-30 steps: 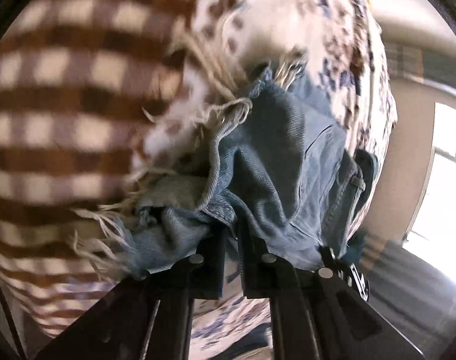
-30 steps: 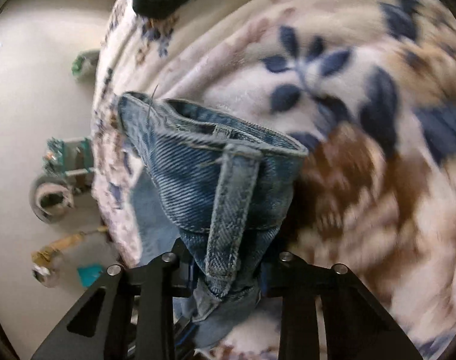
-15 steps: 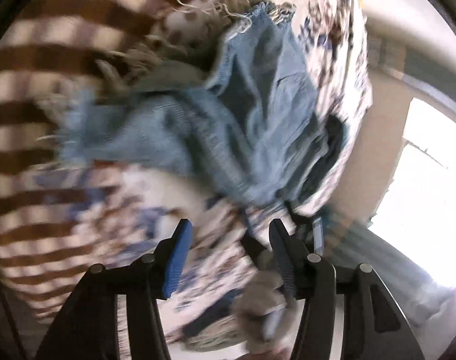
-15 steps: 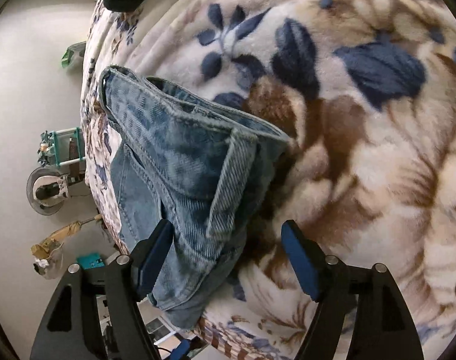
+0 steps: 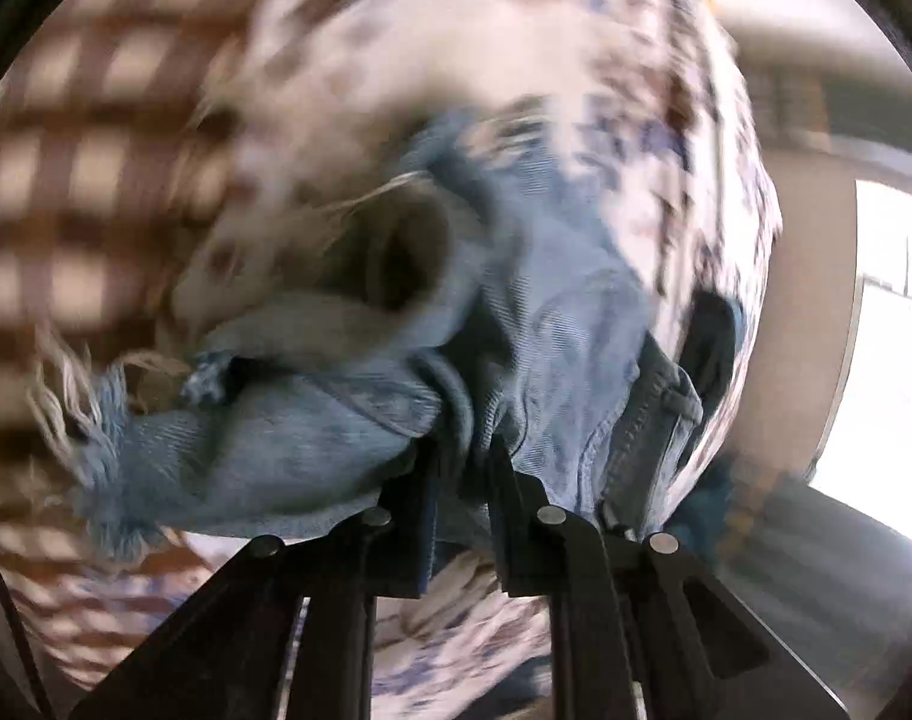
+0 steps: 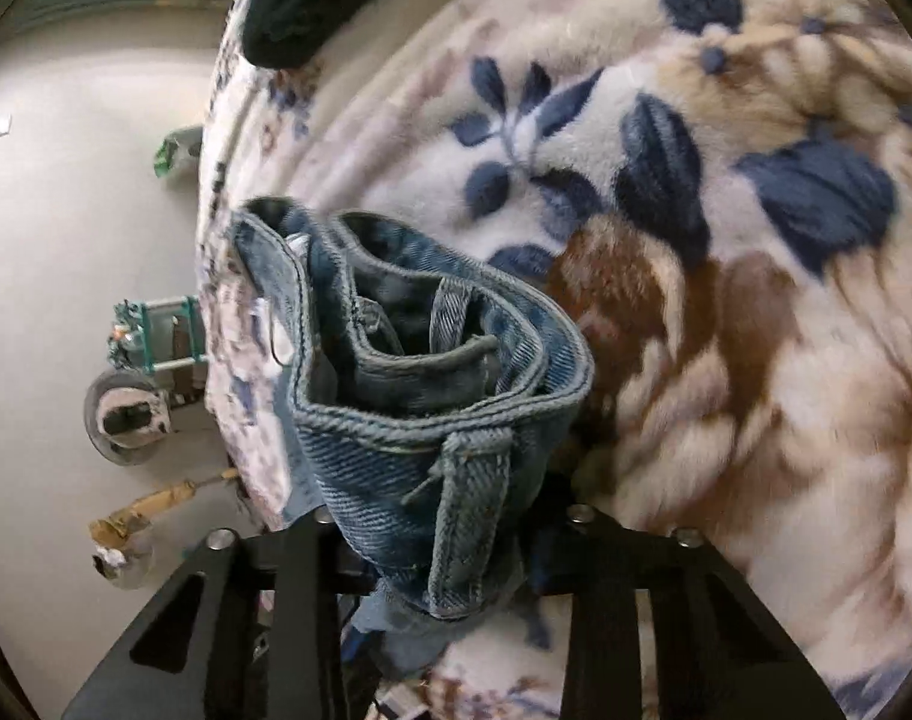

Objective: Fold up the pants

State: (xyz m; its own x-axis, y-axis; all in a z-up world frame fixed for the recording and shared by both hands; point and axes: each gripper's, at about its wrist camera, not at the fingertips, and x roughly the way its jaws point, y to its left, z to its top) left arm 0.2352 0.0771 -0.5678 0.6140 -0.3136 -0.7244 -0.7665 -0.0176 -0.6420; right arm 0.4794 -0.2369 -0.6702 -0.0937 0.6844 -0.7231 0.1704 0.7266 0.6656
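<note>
The pants are light blue denim jeans with frayed hems. In the left wrist view my left gripper (image 5: 459, 462) is shut on a bunched fold of the jeans (image 5: 552, 324) near the frayed leg ends (image 5: 108, 420). In the right wrist view my right gripper (image 6: 438, 516) is shut on the jeans' waistband (image 6: 432, 420) at a belt loop (image 6: 468, 510); the waist opening gapes toward the camera. The jeans lie on a floral fleece blanket (image 6: 726, 240). The left view is blurred by motion.
A brown checked blanket (image 5: 66, 180) lies left of the jeans. A dark garment (image 6: 294, 6) sits at the bed's far edge. Beyond the bed edge the floor holds a wheeled device (image 6: 126, 414) and small clutter. A bright window (image 5: 894, 330) is at right.
Half a second ago both grippers were open, off the jeans. Now each is shut on denim again: the left on the leg fold, the right on the waistband.
</note>
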